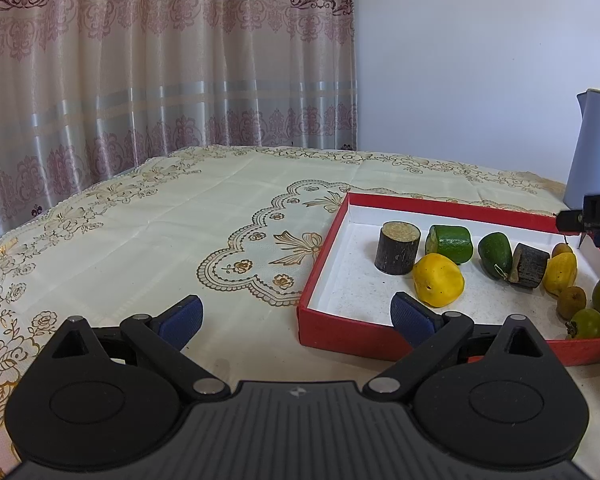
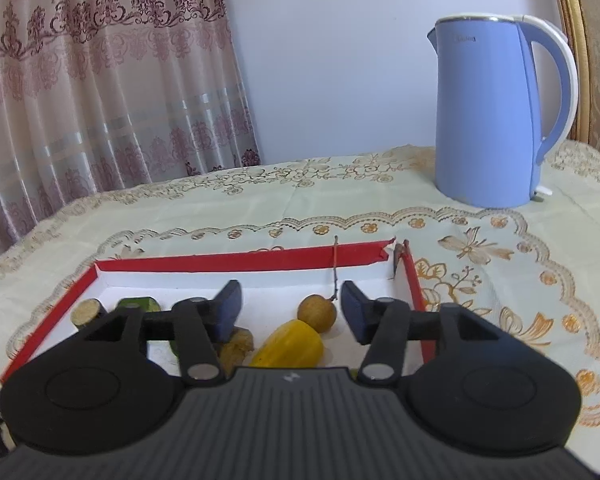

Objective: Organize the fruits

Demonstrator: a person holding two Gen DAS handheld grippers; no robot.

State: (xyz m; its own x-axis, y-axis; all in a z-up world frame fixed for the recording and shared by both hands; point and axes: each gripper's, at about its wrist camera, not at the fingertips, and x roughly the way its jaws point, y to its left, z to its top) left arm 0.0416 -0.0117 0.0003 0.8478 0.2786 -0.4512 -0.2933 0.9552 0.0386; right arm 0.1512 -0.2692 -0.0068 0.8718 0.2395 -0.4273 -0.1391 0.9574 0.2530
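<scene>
A red box [image 1: 323, 252] with a white floor holds several fruit pieces: a dark cane stump [image 1: 397, 247], a green chunk [image 1: 449, 243], a yellow fruit [image 1: 437, 279], an avocado [image 1: 495, 254] and small green fruits [image 1: 587, 323]. My left gripper [image 1: 296, 316] is open and empty, over the box's near left corner. My right gripper [image 2: 291, 312] is open and empty, above the box [image 2: 236, 261], with a yellow piece [image 2: 290, 346] and a round brown longan [image 2: 317, 312] between its fingers' line. Its tip also shows in the left wrist view [image 1: 587, 220].
A blue electric kettle [image 2: 495, 112] stands at the back right of the table. A cream embroidered tablecloth [image 1: 160, 224] covers the table. A patterned curtain [image 1: 160, 60] hangs behind, left of a plain wall. A wrinkled brown fruit [image 2: 236, 346] lies beside the yellow piece.
</scene>
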